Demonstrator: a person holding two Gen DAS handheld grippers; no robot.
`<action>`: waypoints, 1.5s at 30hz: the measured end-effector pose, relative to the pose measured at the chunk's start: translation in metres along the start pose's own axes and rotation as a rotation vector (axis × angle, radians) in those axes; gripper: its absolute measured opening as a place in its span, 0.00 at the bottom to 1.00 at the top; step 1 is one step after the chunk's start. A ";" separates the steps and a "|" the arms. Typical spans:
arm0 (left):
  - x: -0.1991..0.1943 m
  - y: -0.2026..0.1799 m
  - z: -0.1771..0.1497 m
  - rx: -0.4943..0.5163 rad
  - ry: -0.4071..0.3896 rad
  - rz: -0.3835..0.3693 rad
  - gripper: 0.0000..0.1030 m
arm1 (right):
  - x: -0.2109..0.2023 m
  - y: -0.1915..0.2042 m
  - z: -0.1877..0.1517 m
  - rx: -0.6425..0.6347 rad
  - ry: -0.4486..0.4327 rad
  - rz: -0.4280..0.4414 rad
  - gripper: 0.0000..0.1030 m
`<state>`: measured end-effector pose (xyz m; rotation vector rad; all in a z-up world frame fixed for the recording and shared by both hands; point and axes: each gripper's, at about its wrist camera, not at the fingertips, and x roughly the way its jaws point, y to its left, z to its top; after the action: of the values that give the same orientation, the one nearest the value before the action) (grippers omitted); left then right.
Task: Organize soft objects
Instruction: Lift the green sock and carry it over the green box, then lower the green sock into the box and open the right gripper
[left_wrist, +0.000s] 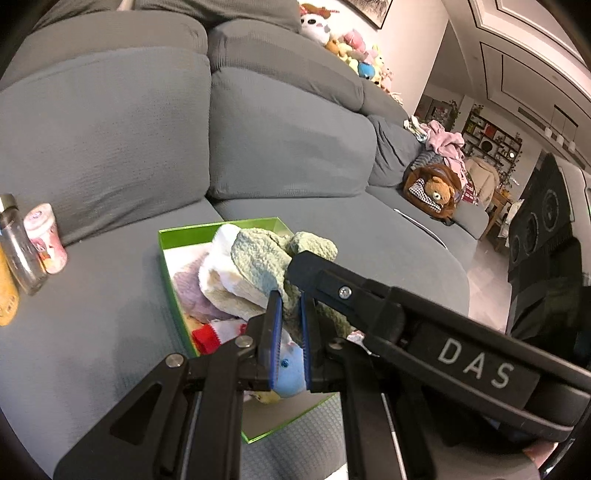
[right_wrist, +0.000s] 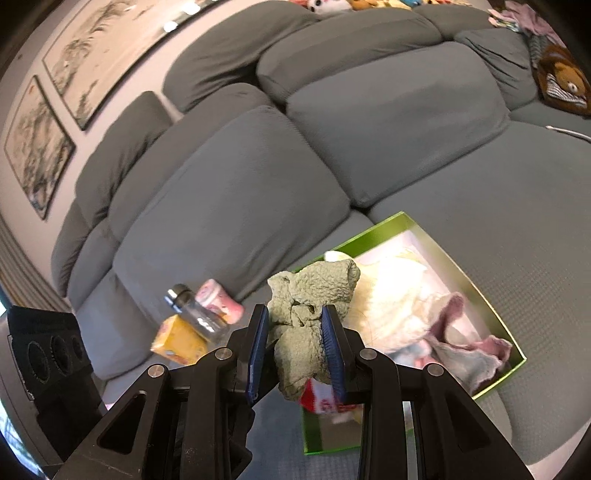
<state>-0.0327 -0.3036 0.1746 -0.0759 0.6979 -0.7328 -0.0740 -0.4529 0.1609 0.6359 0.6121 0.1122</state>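
Note:
A green box (left_wrist: 165, 243) sits on the grey sofa seat and holds several soft items: a white cloth (left_wrist: 218, 273), a lilac one, a red-and-white piece and a light blue plush (left_wrist: 290, 376). My left gripper (left_wrist: 291, 328) is shut on a pale green fuzzy cloth (left_wrist: 258, 258) above the box. My right gripper (right_wrist: 295, 350) is shut on the same green cloth (right_wrist: 314, 288); its black body (left_wrist: 388, 314) shows in the left wrist view. The box (right_wrist: 391, 225) lies below and to the right in the right wrist view.
A clear bottle (left_wrist: 18, 247), a pink cup (left_wrist: 46, 240) and a yellow packet (right_wrist: 181, 339) stand on the seat left of the box. Back cushions (left_wrist: 280, 144) rise behind. A teddy bear (left_wrist: 437, 190), clothes and plush toys lie far right. A black speaker (right_wrist: 48, 350) stands beside the sofa.

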 end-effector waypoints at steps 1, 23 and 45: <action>0.002 0.000 0.000 0.000 0.006 -0.001 0.05 | 0.002 -0.002 0.000 0.006 0.005 -0.003 0.32; 0.060 0.016 -0.008 -0.089 0.197 -0.075 0.05 | 0.046 -0.050 -0.003 0.145 0.135 -0.139 0.32; 0.083 0.027 -0.010 -0.129 0.289 -0.084 0.08 | 0.065 -0.065 -0.012 0.215 0.185 -0.206 0.32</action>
<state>0.0210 -0.3348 0.1120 -0.1190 1.0227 -0.7868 -0.0333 -0.4810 0.0825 0.7708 0.8725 -0.0897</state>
